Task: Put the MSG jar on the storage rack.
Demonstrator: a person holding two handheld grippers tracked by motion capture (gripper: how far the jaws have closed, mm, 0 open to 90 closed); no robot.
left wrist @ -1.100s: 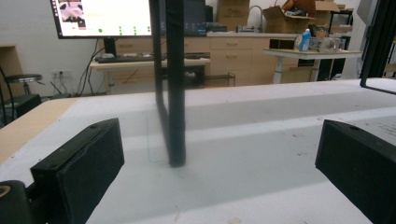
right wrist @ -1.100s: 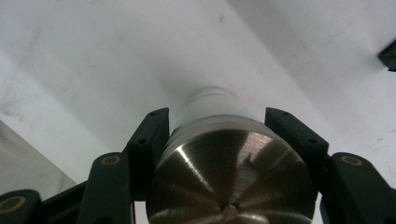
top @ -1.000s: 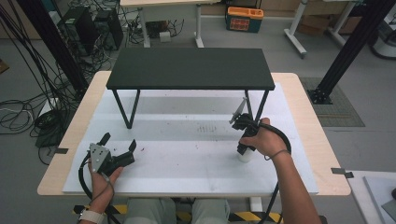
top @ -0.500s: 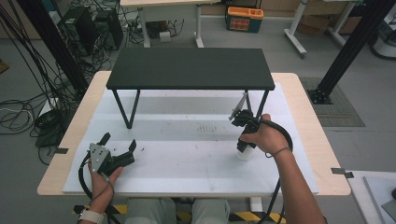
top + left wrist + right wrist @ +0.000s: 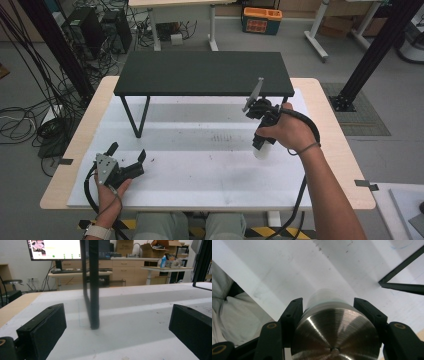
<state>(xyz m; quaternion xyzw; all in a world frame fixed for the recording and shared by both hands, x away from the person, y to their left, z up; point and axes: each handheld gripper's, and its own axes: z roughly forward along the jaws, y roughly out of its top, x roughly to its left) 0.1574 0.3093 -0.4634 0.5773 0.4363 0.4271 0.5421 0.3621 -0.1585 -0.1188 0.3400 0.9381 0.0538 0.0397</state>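
Note:
My right gripper (image 5: 328, 307) is shut on a cylinder (image 5: 334, 332) with a brushed steel end and a translucent white body; its jaws press on both sides. From above, the white cylinder (image 5: 261, 150) hangs below the person's right hand, over the white mat right of centre, held by the right gripper (image 5: 260, 141). At the mat's front left, my left gripper (image 5: 127, 154) rests low with its jaws wide apart. In the left gripper view, the left gripper (image 5: 117, 321) is open with nothing between its jaws.
A low black table (image 5: 202, 72) stands on thin legs across the back of the white mat (image 5: 200, 170). One leg (image 5: 93, 290) rises just ahead of the left gripper. The wooden tabletop edge (image 5: 345, 150) borders the mat. The person's lap shows below the front edge.
The right hand has carried the cylinder a little away from the person, toward the black table. The left gripper has stayed in place.

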